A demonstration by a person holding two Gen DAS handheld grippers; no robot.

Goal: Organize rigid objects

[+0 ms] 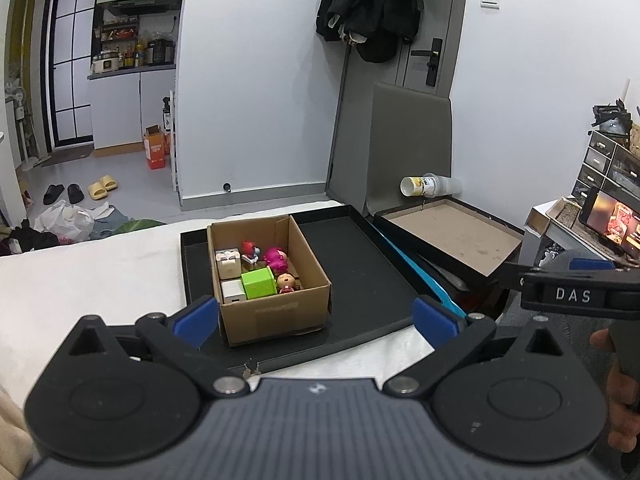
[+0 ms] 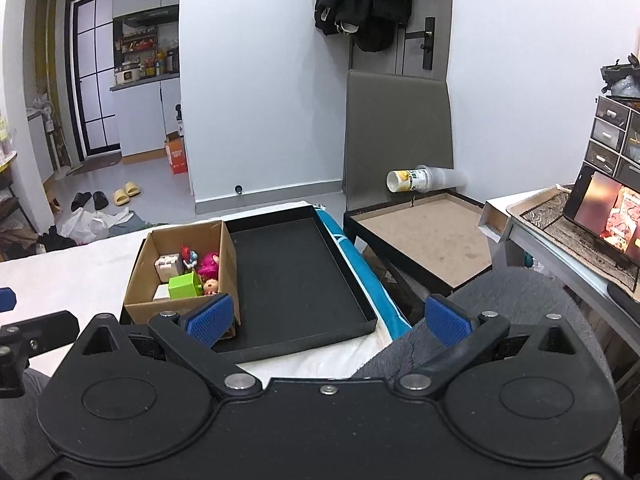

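An open cardboard box (image 1: 276,312) (image 2: 138,298) stands in the left part of a black tray (image 1: 360,268) (image 2: 292,272) on the white table. Inside lie a green cube (image 1: 259,283) (image 2: 184,285), white blocks (image 1: 228,263) (image 2: 168,266), a pink toy (image 1: 276,258) (image 2: 209,263), a red-haired figure (image 1: 249,249) and a small doll head (image 1: 286,281) (image 2: 211,287). My left gripper (image 1: 316,318) is open and empty, just in front of the box. My right gripper (image 2: 328,318) is open and empty, in front of the tray's near edge.
A second black tray with a brown bottom (image 1: 452,232) (image 2: 424,236) sits on a grey chair (image 2: 396,128) to the right, with a tipped cup stack (image 1: 430,186) (image 2: 424,179). A phone (image 2: 608,212) stands on a side table at right. A blue strip (image 2: 360,276) lies beside the tray.
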